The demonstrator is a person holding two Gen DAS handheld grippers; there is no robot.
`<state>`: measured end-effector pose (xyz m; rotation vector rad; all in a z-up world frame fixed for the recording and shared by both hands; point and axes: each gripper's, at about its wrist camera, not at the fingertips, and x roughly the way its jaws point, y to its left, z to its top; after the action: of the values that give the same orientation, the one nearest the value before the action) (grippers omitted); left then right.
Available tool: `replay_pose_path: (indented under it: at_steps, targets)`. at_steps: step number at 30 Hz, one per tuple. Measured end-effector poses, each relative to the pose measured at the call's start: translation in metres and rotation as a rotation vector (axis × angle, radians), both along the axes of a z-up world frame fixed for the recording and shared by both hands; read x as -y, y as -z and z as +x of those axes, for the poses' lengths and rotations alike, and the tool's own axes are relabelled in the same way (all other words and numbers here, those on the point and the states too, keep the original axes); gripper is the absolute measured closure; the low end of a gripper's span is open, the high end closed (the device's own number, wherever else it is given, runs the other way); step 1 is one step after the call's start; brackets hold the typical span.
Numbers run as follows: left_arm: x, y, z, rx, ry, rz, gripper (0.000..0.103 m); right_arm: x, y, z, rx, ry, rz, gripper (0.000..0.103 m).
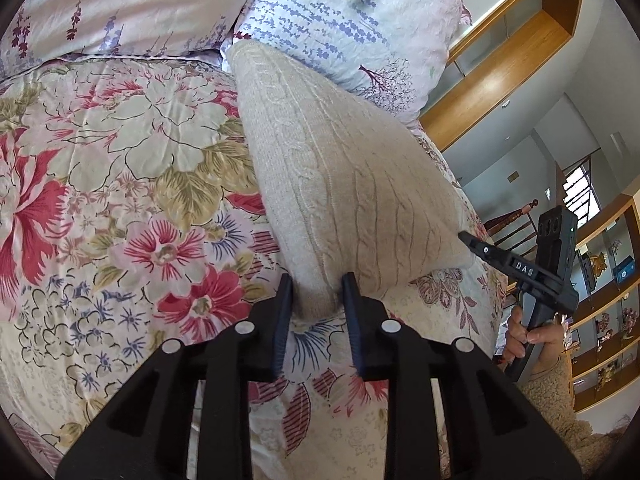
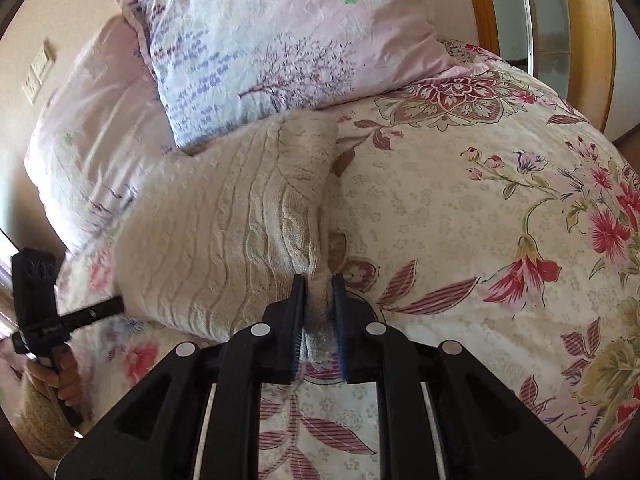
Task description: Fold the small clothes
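A cream cable-knit sweater lies on the floral bedspread, its far end against a pillow. My left gripper is shut on the near left corner, and knit fills the gap between the blue pads. In the right wrist view the sweater looks folded lengthwise, with a thick doubled edge running toward me. My right gripper is shut on that bunched near edge. Each gripper shows in the other's view: the right gripper at the sweater's right corner, the left gripper at its left corner.
Two lilac-print pillows lie at the head of the bed behind the sweater. The bedspread spreads wide to the right. Wooden shelves stand beyond the bed's right side, and a hand holds the right gripper's handle there.
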<state>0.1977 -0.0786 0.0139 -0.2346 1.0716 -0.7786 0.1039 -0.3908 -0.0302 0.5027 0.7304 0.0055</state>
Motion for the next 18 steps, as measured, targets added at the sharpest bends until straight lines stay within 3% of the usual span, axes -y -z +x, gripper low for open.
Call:
replay_pose_path:
  at_steps: [1, 3, 6, 11, 12, 14, 15, 18]
  targets:
    - [-0.002, -0.005, -0.001, 0.020, -0.006, 0.002, 0.073, 0.008, -0.005, 0.000, 0.022, 0.008, 0.049, 0.061]
    - [-0.004, -0.016, 0.002, 0.063, -0.038, 0.014, 0.049, 0.025, -0.016, 0.007, 0.058, 0.037, 0.129, 0.040]
    - [-0.004, -0.029, 0.014, 0.094, -0.095, 0.025, 0.042, 0.045, -0.021, 0.039, 0.055, 0.064, 0.231, 0.038]
    - [0.019, -0.026, 0.039, 0.097, -0.156, 0.081, 0.038, 0.062, 0.001, 0.101, -0.036, 0.086, 0.374, 0.038]
    - [0.023, -0.023, 0.043, 0.086, -0.162, 0.078, 0.037, 0.062, 0.006, 0.108, -0.046, 0.084, 0.389, 0.041]
    - [0.027, -0.019, 0.049, 0.079, -0.184, 0.072, 0.036, 0.058, 0.013, 0.117, -0.049, 0.070, 0.409, 0.065]
    - [0.031, -0.018, 0.051, 0.075, -0.187, 0.072, 0.036, 0.055, 0.013, 0.121, -0.032, 0.037, 0.415, 0.088]
    - [0.040, -0.016, 0.056, 0.081, -0.184, 0.082, 0.036, 0.042, -0.007, 0.117, 0.049, 0.032, 0.257, 0.093]
